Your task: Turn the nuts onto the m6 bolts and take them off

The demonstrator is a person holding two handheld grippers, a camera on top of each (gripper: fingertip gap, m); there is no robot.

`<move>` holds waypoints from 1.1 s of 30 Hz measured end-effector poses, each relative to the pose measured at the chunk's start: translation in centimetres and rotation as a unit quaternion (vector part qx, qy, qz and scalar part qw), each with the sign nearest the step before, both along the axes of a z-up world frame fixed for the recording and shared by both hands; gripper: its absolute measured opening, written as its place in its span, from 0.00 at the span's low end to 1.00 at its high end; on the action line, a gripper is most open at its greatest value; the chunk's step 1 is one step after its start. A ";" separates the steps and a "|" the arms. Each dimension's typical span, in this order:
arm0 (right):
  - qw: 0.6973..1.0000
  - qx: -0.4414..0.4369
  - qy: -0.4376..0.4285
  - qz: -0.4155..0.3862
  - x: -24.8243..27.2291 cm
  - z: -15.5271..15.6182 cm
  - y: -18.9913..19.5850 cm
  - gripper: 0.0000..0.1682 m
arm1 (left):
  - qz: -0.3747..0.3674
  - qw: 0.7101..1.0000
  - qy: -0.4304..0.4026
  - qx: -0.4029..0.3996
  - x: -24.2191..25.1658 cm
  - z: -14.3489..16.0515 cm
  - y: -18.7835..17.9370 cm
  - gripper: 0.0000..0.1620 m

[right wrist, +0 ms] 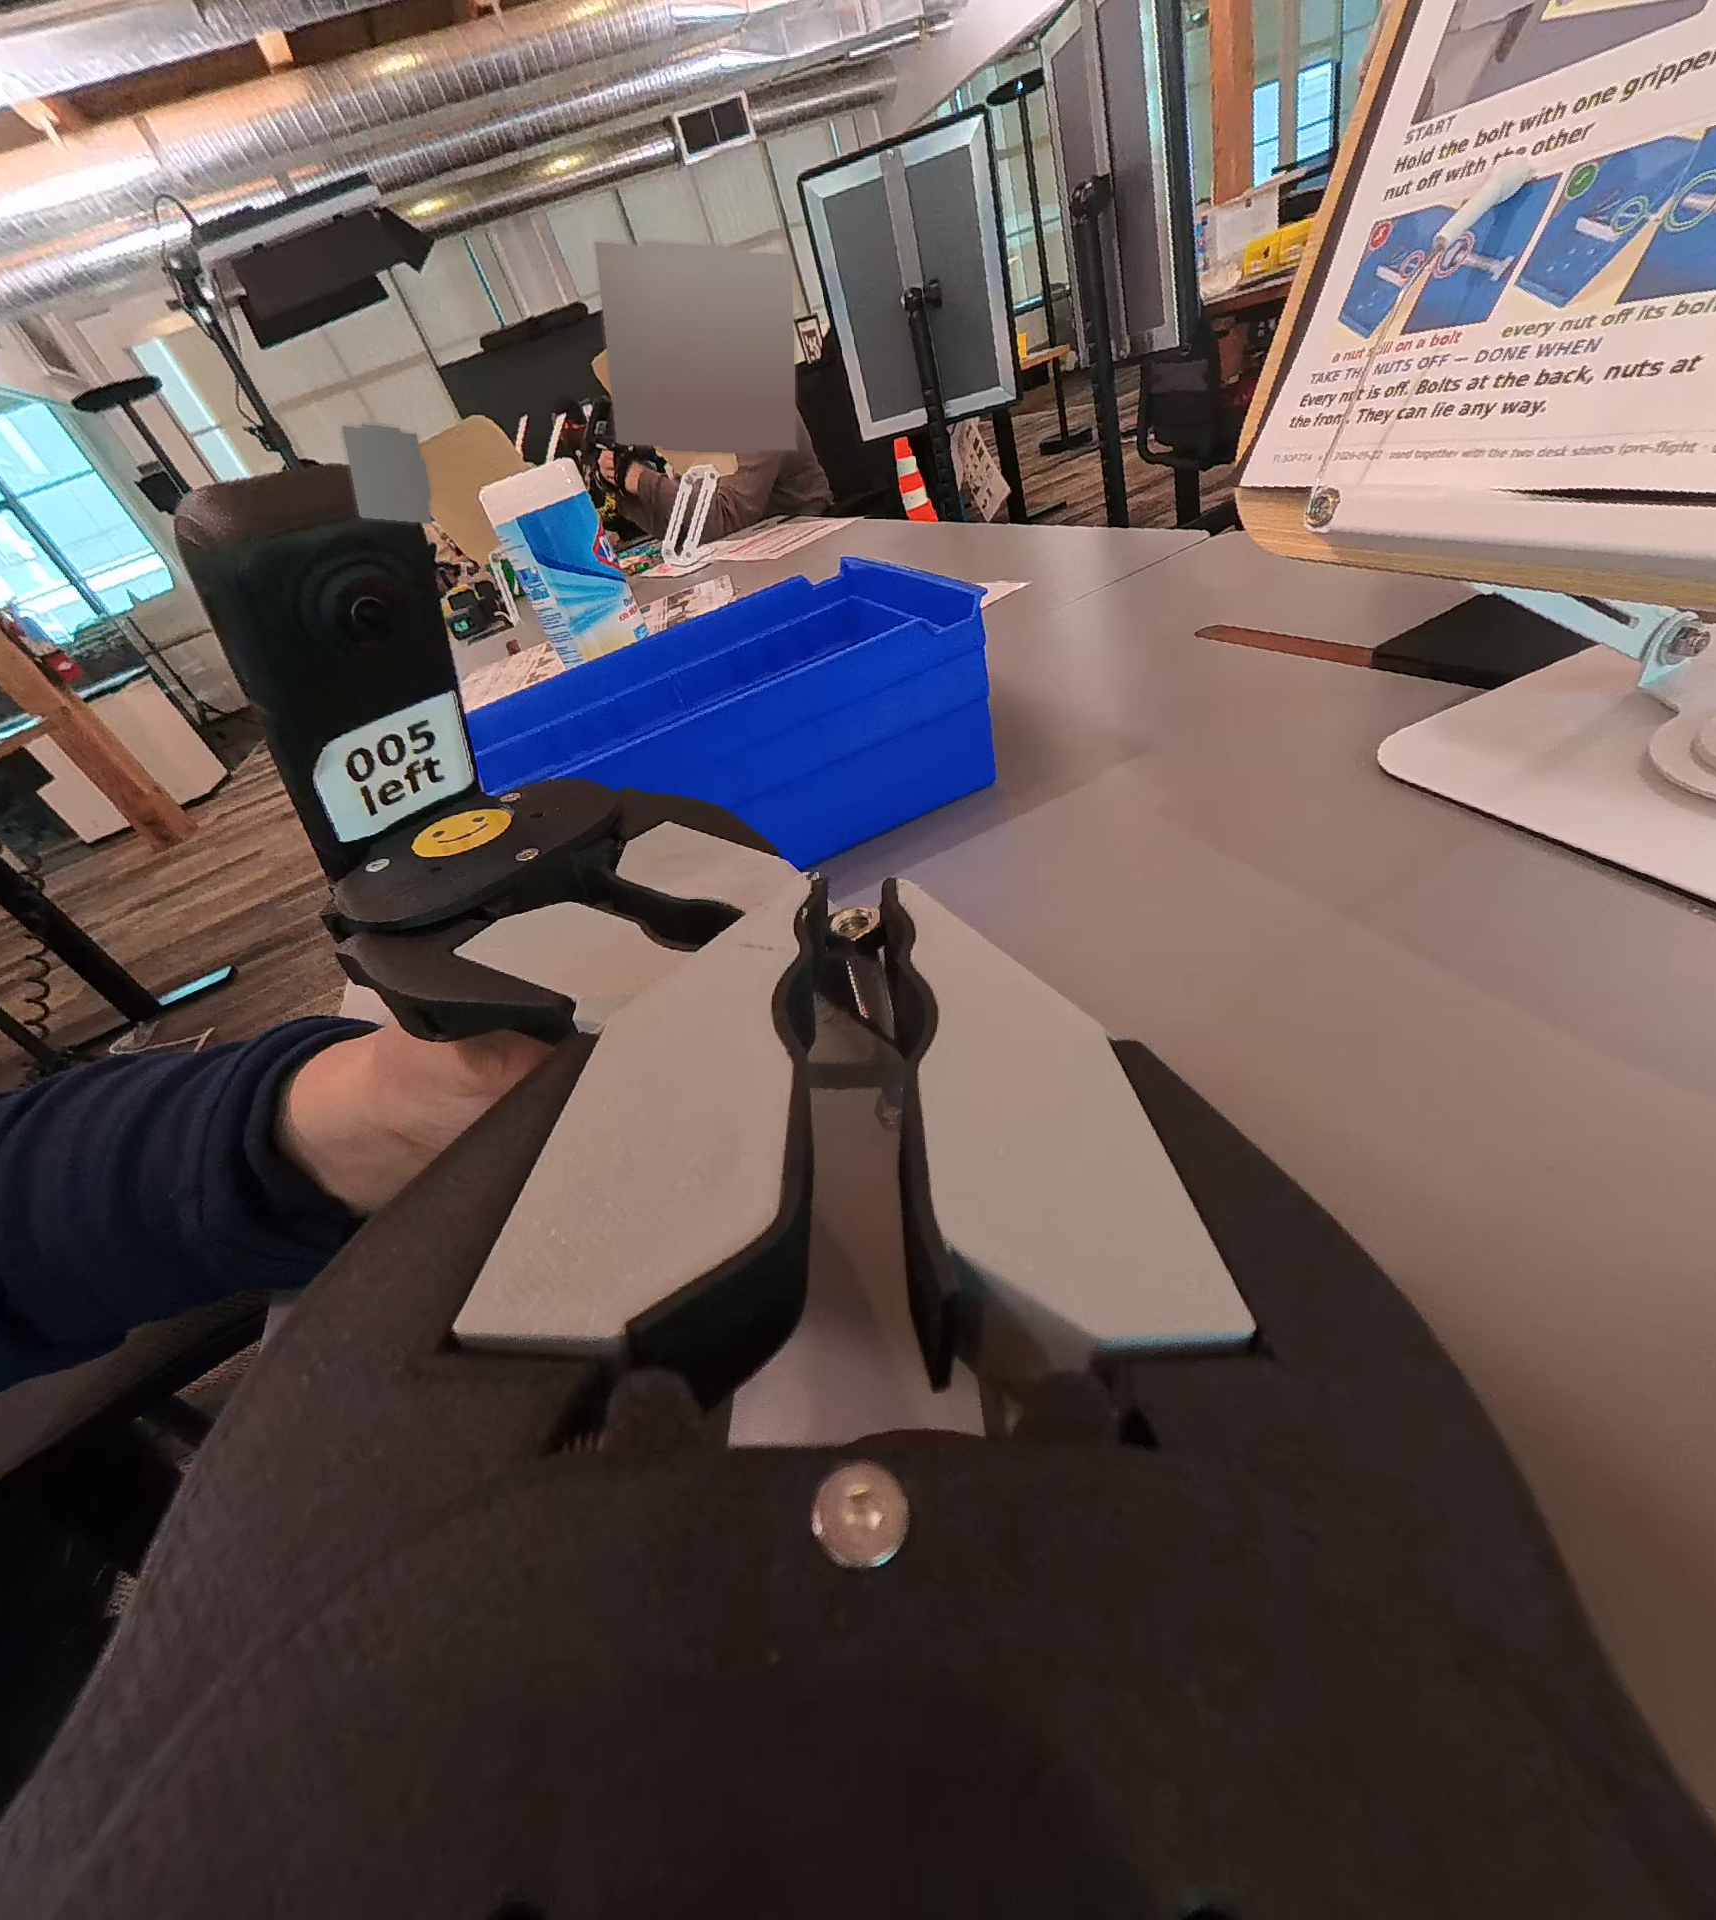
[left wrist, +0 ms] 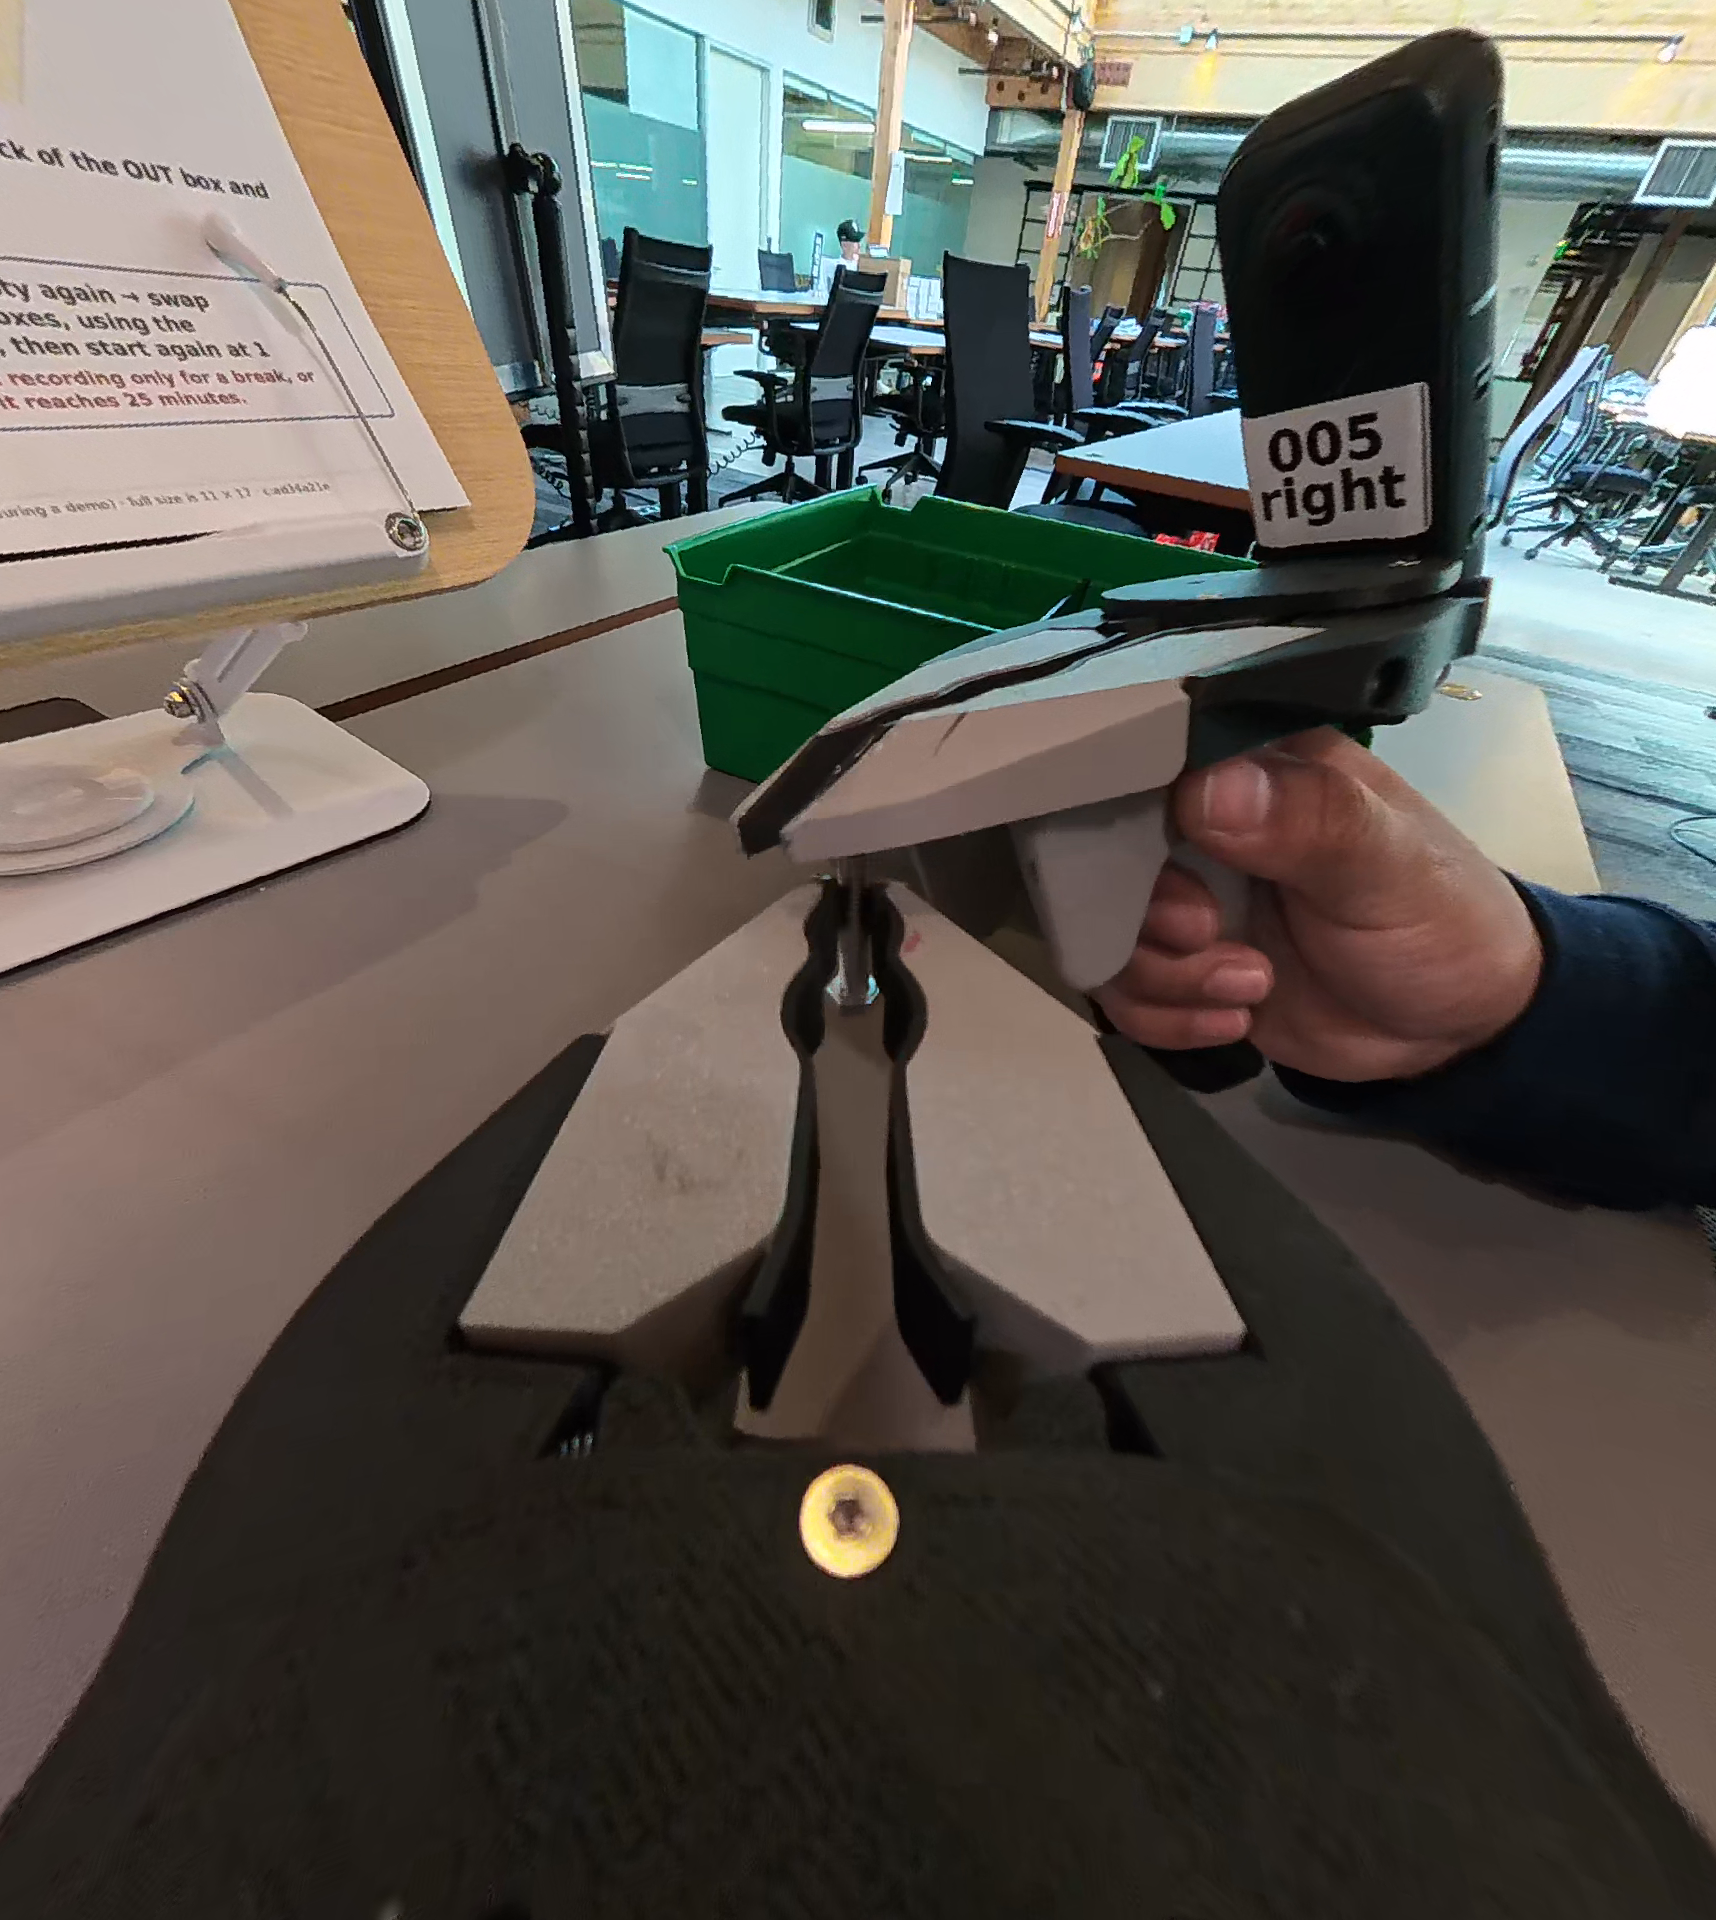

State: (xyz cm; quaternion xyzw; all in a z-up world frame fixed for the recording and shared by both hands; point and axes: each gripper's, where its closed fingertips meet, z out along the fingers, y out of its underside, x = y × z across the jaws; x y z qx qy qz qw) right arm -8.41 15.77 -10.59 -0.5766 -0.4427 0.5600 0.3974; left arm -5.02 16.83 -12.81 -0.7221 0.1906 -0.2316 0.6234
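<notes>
My left gripper (left wrist: 849, 935) is shut on a small steel bolt (left wrist: 852, 961), whose hex end (left wrist: 854, 995) shows between the fingers. My right gripper (left wrist: 781, 831) comes in from the right, held by a hand, and its tips sit over the bolt's far end. In the right wrist view my right gripper (right wrist: 849, 904) is shut on the nut (right wrist: 856, 923) at its fingertips. The threaded shaft (right wrist: 869, 997) runs back between the fingers. The left gripper (right wrist: 781, 878) meets it from the left, its tips partly hidden.
A green bin (left wrist: 802, 644) stands on the grey table (left wrist: 314, 1039) behind the grippers. A blue bin (right wrist: 781, 727) stands to the left. An instruction sheet on a stand (left wrist: 158, 416) with a white base (left wrist: 210, 790) is at the back. A wipes canister (right wrist: 563, 571) is beyond. Less than 4 cm separates the two grippers' tips.
</notes>
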 end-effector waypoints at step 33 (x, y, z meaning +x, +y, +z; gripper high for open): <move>0.999 0.047 -0.005 -0.021 -0.3 -0.1 -0.1 0.10 | 0.023 1.000 0.013 -0.006 -0.6 -0.1 0.2 0.02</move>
